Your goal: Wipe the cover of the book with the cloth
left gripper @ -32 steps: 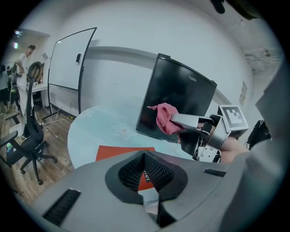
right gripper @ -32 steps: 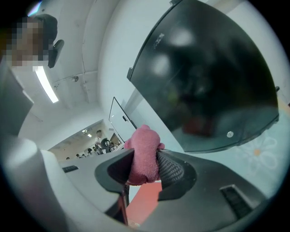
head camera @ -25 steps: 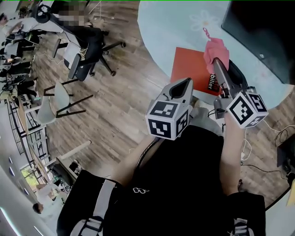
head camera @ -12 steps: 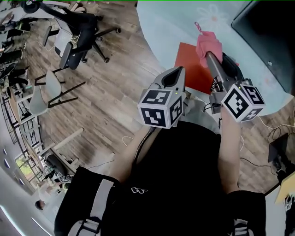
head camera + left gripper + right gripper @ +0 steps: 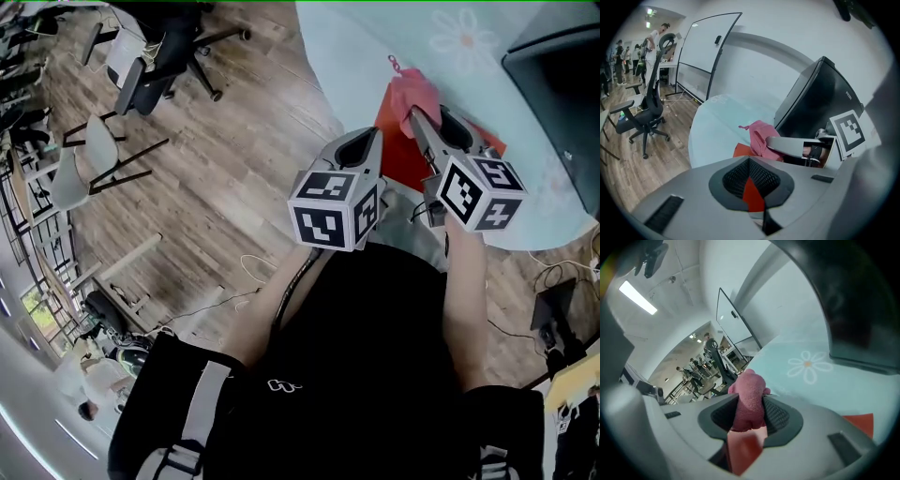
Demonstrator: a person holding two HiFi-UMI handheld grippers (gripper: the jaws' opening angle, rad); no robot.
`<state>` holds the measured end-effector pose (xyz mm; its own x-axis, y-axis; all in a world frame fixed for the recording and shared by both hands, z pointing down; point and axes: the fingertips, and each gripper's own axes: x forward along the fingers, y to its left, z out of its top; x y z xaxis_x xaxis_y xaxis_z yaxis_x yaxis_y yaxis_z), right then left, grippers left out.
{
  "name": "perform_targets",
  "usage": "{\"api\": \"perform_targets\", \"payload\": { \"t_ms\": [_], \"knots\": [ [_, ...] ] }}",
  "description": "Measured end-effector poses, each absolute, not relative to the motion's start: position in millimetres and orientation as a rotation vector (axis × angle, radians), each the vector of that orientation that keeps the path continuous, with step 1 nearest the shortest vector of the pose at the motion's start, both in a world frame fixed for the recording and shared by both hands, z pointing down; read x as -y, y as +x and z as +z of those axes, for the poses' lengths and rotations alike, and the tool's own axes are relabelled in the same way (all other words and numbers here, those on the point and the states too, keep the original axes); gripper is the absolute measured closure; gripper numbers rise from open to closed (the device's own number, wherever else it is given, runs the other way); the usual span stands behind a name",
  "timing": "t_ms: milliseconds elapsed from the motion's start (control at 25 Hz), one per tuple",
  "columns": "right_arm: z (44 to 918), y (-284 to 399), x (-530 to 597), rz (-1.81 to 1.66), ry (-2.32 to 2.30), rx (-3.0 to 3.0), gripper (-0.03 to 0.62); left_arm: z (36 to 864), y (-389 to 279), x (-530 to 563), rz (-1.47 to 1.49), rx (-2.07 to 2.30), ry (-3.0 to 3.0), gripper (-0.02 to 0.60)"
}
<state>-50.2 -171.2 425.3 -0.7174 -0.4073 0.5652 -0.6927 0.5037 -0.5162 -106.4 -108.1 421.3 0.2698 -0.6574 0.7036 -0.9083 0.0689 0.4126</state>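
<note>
A red book point(image 5: 392, 127) lies near the edge of the pale blue table point(image 5: 366, 56), largely hidden under the two grippers. My right gripper point(image 5: 419, 114) is shut on a pink cloth point(image 5: 412, 92), which bunches over the book's far part. Whether the cloth presses on the cover I cannot tell. From the left gripper view the cloth point(image 5: 761, 136) hangs off the right gripper's jaw above the book point(image 5: 740, 151). The cloth point(image 5: 747, 399) fills the right gripper point(image 5: 749, 420). My left gripper point(image 5: 361, 150) hovers at the book's near left side, shut and holding nothing.
A large black case point(image 5: 562, 75) stands on the table at the far right, close to the right gripper. A daisy print point(image 5: 464, 42) marks the tabletop. Office chairs point(image 5: 150, 66) stand on the wooden floor to the left. Cables point(image 5: 562, 272) trail at the right.
Both grippers have moved forward over the book, so less of the red cover shows. The cloth has stayed in the right gripper. The head view has swung a little.
</note>
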Motion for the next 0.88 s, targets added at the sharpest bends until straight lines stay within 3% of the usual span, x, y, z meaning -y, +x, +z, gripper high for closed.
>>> {"api": "perform_targets", "payload": {
  "t_ms": [880],
  "knots": [
    [469.5,-75.1,175.5,0.830,0.849,2.273,0.434,434.0,-124.6,119.9,0.455,1.423,1.633,0.571]
  ]
}}
